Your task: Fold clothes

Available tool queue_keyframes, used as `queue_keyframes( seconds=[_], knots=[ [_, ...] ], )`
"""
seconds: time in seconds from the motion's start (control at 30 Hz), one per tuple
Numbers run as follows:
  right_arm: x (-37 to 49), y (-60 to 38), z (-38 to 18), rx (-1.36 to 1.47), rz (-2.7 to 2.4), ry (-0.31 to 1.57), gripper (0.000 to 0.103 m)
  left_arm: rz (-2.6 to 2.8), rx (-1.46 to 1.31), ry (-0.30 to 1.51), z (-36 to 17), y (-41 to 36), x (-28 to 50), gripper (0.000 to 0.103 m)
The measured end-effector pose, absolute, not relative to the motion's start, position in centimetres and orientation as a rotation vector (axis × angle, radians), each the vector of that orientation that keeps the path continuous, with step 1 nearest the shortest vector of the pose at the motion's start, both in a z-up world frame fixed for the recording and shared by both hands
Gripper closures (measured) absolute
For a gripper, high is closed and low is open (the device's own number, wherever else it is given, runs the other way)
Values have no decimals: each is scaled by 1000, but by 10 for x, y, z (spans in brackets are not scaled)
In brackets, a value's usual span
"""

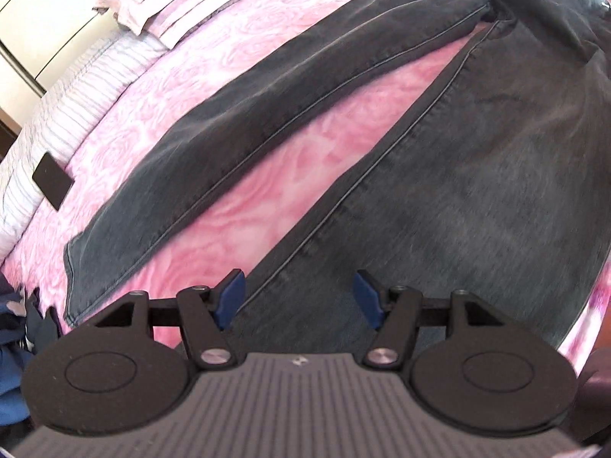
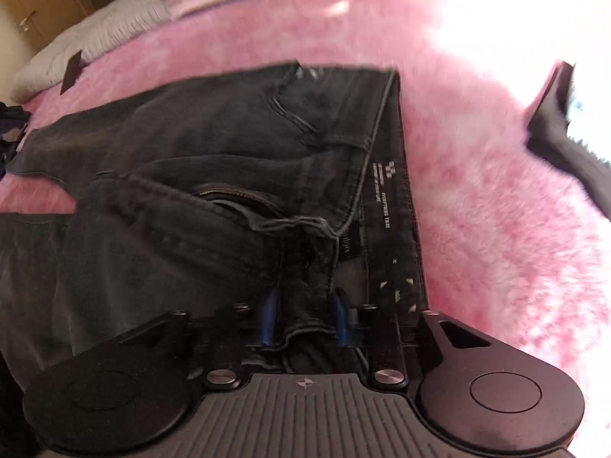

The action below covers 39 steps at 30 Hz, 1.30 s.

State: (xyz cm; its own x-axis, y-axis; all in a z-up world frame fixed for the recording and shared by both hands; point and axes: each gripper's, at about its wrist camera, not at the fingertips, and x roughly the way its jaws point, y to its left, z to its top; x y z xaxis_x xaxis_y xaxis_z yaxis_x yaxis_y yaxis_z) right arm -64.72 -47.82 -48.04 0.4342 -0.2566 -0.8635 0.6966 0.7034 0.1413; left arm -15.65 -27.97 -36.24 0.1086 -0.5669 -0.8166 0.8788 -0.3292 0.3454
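Dark grey jeans [image 1: 439,160] lie spread on a pink bedspread [image 1: 290,175], the two legs apart in a V. My left gripper [image 1: 299,297] is open and empty, hovering over the near leg close to its hem. In the right wrist view the jeans' waist and open zipper [image 2: 236,194] face me. My right gripper [image 2: 305,318] is closed on the near waistband edge of the jeans [image 2: 305,278], cloth bunched between its blue pads [image 2: 270,315].
Folded pink cloth [image 1: 160,4] lies at the far end of the bed. A black card [image 1: 51,181] lies on the striped sheet at the left edge. Blue clothing [image 1: 15,328] sits at the near left. A dark garment [image 2: 565,141] lies at the right.
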Motion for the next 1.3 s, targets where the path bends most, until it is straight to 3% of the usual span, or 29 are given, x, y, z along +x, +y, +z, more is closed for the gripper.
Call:
queue_keyframes(
  seconds=[0.2, 0.33, 0.47, 0.53, 0.63, 0.8, 1.17, 1.2, 1.23, 1.3],
  knots=[
    [-659, -378, -435, 170, -779, 774, 87, -1538, 1154, 343, -356, -280, -164, 44],
    [-657, -367, -412, 67, -838, 662, 88, -1530, 1138, 333, -354, -282, -164, 44],
    [-648, -424, -438, 188, -847, 721, 85, -1530, 1113, 332, -352, -284, -163, 44],
    [-647, -457, -458, 286, -838, 760, 72, -1530, 1113, 329, -352, -282, -163, 44],
    [-654, -475, -471, 348, -869, 793, 70, -1517, 1113, 329, -352, -277, -160, 44],
    [-671, -482, -451, 439, -839, 671, 67, -1494, 1096, 365, -358, -278, -147, 44],
    [-622, -561, -497, 601, -653, 791, 67, -1485, 1090, 412, -371, -289, -139, 44],
    [-622, -562, -498, 607, -654, 792, 69, -1484, 1084, 417, -372, -289, -138, 44],
    [-623, -562, -496, 611, -664, 793, 99, -1482, 1078, 418, -371, -290, -137, 44],
    [-626, -558, -491, 573, -688, 801, 101, -1477, 1068, 413, -371, -293, -137, 44]
  ],
)
